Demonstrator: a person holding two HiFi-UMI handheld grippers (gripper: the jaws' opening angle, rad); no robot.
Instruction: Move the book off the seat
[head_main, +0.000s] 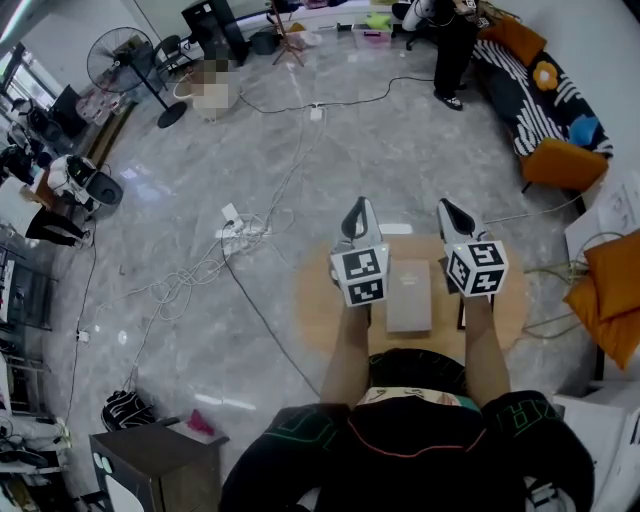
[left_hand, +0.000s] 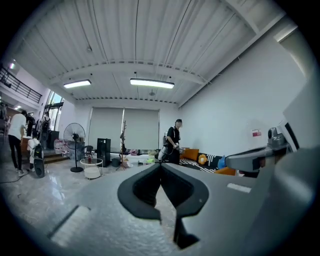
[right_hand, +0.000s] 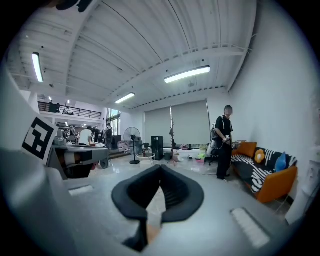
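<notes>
Marble floor (head_main: 200, 180) | book (head_main: 409, 296) flat on round, probably wooden seat (head_main: 318, 300) | left gripper (head_main: 359, 205), right gripper (head_main: 446, 207): jaws together, empty

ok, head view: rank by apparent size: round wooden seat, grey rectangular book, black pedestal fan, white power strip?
1. Round wooden seat.
2-3. Black pedestal fan and grey rectangular book look about alike; the fan is farther off, so unranked.
4. White power strip.

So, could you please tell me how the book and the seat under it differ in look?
The book is rectangular, the seat round. The book is pale grey, the seat a light wood tone. The book is smaller and covers only the seat's middle. Both lie flat, with the book resting on the seat.
</notes>
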